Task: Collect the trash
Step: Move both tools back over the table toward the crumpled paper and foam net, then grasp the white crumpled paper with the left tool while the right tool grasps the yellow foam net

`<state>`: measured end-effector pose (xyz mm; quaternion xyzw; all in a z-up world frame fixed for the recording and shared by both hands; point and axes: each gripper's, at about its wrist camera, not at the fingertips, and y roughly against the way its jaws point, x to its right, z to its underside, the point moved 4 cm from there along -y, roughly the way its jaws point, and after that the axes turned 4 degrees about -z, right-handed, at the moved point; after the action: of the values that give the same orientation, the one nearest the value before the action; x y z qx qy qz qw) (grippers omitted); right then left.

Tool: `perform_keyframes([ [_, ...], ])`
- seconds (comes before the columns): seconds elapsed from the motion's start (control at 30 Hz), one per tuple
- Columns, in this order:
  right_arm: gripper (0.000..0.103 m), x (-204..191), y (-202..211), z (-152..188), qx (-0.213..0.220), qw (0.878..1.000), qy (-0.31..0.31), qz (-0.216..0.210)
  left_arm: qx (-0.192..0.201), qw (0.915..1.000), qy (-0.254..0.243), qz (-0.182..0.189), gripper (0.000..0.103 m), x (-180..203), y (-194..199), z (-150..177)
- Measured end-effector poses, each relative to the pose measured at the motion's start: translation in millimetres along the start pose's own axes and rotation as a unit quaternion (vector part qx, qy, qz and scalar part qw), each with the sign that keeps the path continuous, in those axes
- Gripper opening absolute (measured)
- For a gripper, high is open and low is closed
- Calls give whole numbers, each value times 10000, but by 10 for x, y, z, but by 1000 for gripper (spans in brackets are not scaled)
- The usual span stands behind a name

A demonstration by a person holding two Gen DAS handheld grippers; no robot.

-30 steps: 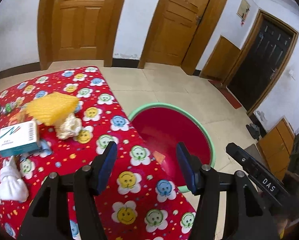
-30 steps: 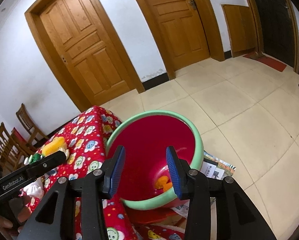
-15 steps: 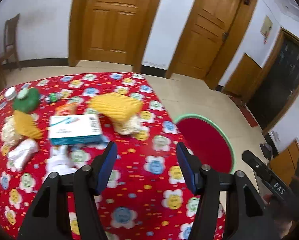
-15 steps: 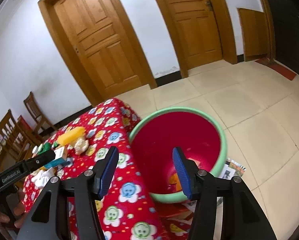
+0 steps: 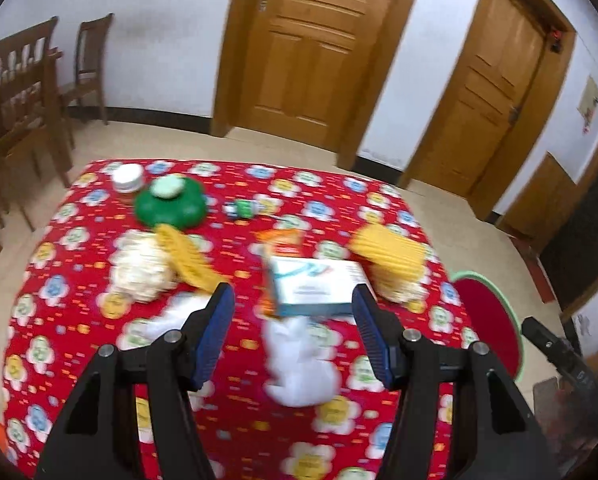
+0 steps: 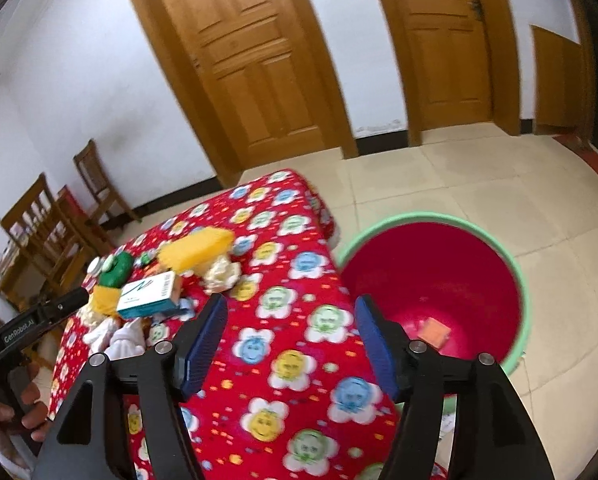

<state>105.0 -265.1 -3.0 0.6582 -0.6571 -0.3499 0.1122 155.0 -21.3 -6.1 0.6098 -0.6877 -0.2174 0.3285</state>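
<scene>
Trash lies on a table under a red smiley-flower cloth (image 5: 235, 364): a white-and-teal box (image 5: 317, 288), crumpled white tissue (image 5: 299, 364), yellow sponges (image 5: 391, 256) (image 5: 187, 256), a whitish crumpled wad (image 5: 141, 272), an orange wrapper (image 5: 283, 238). My left gripper (image 5: 291, 340) is open and empty above the tissue and box. My right gripper (image 6: 291, 344) is open and empty over the table's corner, beside the red bin with a green rim (image 6: 431, 280). An orange piece (image 6: 433, 332) lies in the bin. The box also shows in the right wrist view (image 6: 149, 296).
A green lidded container (image 5: 169, 202), a white jar (image 5: 127, 178) and a small green item (image 5: 243, 208) stand at the table's far side. Wooden chairs (image 5: 23, 92) stand left. Wooden doors (image 5: 303, 52) line the far wall. Paper lies on the tiled floor by the bin.
My left gripper has swung left from the bin to over the table's trash. My right gripper has drawn back and left from over the bin to the table's corner. Both stay open.
</scene>
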Motion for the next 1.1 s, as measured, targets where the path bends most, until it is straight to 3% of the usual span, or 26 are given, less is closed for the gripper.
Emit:
perform_keyframes([
  [0.3, 68, -396, -435, -255, -174, 9990, 362, -195, -29, 9979, 366, -532, 61, -668, -153, -159],
  [0.6, 68, -633, -999, -465, -402, 9973, 587, -178, -195, 9944, 557, -882, 61, -1051, -495, -190],
  [0.8, 68, -664, -1344, -510, -601, 9963, 593, -176, -344, 9926, 695, -938, 61, -1178, -716, -120],
  [1.1, 68, -667, -1688, -399, -949, 9935, 554, -285, -419, 9951, 743, -497, 61, -1134, -886, -52],
])
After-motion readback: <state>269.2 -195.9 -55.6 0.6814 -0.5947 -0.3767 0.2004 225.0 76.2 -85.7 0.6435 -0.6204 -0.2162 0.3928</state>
